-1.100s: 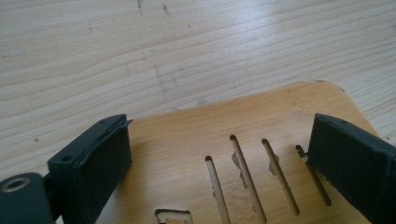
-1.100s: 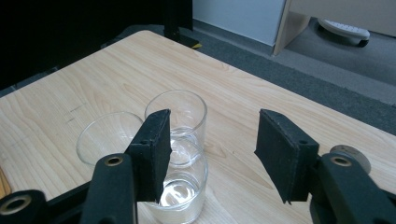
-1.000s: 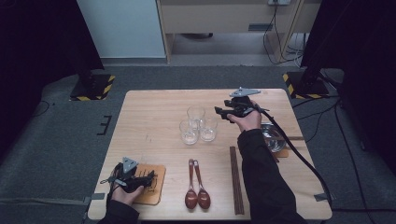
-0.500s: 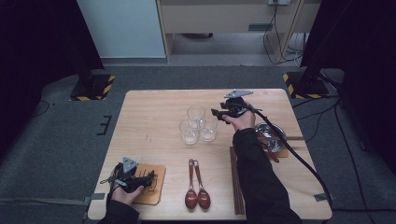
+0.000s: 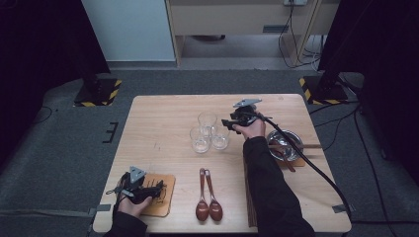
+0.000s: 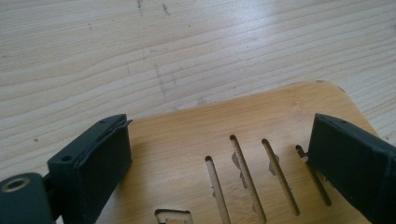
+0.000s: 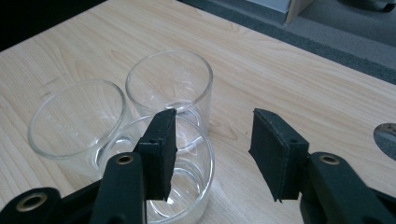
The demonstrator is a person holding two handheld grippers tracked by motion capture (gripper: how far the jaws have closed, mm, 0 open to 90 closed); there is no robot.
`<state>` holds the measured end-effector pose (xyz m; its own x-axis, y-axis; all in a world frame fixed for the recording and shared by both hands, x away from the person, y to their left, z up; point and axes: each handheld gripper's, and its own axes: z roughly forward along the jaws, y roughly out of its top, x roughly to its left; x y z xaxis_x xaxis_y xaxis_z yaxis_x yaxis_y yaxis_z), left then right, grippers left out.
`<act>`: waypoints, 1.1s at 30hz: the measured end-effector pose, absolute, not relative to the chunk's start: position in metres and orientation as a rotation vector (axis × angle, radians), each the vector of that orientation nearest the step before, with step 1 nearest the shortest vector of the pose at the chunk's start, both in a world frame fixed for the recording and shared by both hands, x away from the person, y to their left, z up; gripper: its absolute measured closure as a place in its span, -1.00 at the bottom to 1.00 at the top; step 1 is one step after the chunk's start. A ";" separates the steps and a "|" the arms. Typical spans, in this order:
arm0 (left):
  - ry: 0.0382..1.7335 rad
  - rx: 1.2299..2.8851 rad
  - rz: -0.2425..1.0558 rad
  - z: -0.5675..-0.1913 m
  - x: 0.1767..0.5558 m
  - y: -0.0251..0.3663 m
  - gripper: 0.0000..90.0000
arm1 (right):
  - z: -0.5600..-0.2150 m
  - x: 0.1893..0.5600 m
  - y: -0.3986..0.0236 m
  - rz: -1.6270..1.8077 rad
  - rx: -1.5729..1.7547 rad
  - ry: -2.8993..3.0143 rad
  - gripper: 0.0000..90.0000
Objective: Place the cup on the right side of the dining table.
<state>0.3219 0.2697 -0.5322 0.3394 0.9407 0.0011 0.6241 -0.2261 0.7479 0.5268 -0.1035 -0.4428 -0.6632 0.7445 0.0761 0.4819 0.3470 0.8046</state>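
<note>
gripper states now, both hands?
Left gripper: open, jaws either side of the slotted wooden board, holding nothing.
Right gripper: open, jaws just closing, one astride the nearest glass rim; not gripped.

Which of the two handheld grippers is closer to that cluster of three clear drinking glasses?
The right gripper: it sits right beside the three clear drinking glasses, jaws over the nearest one. The left gripper rests far off on the slotted wooden board at the table's near corner.

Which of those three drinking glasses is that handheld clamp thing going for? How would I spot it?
Find the wooden table, then the cluster of three clear glasses at its middle. The one is the glass at the cluster's right, nearest the right gripper. In the right gripper view, one of the open jaws hangs over its rim; the others stand clear.
</note>
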 end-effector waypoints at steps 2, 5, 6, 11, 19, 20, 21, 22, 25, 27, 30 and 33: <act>1.367 1.948 0.616 -0.532 0.322 0.270 -0.89 | -0.445 0.528 -0.103 1.211 1.087 2.321 0.16; 1.367 1.948 0.615 -0.532 0.322 0.270 -0.89 | -0.449 0.528 -0.102 1.199 1.085 2.338 0.21; 1.367 1.948 0.616 -0.532 0.322 0.270 -0.89 | -0.450 0.529 -0.102 1.189 1.085 2.347 0.22; 1.367 1.948 0.615 -0.532 0.322 0.270 -0.89 | -0.454 0.530 -0.102 1.166 1.088 2.361 0.26; 1.367 1.948 0.616 -0.532 0.322 0.270 -0.89 | -0.462 0.533 -0.103 1.133 1.106 2.395 0.31; 1.367 1.949 0.616 -0.532 0.322 0.270 -0.89 | -0.463 0.533 -0.103 1.127 1.106 2.400 0.32; 1.367 1.948 0.616 -0.532 0.322 0.270 -0.89 | -0.464 0.533 -0.102 1.127 1.110 2.404 0.34; 1.367 1.948 0.615 -0.532 0.322 0.270 -0.89 | -0.465 0.533 -0.102 1.124 1.119 2.407 0.36; 1.367 1.949 0.616 -0.532 0.322 0.270 -0.89 | -0.467 0.535 -0.101 1.116 1.127 2.414 0.38; 1.367 1.949 0.616 -0.532 0.322 0.270 -0.89 | -0.469 0.536 -0.101 1.112 1.131 2.422 0.40; 1.367 1.949 0.616 -0.532 0.322 0.270 -0.89 | -0.470 0.538 -0.101 1.118 1.147 2.428 0.44; 1.367 1.948 0.616 -0.532 0.322 0.270 -0.89 | -0.471 0.539 -0.099 1.109 1.149 2.437 0.48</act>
<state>0.3219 0.2697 -0.5322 0.3397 0.9405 0.0013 0.6243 -0.2265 0.7476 0.5394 -0.0986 -0.4705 -0.6672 0.7372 0.1070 0.5649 0.4071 0.7177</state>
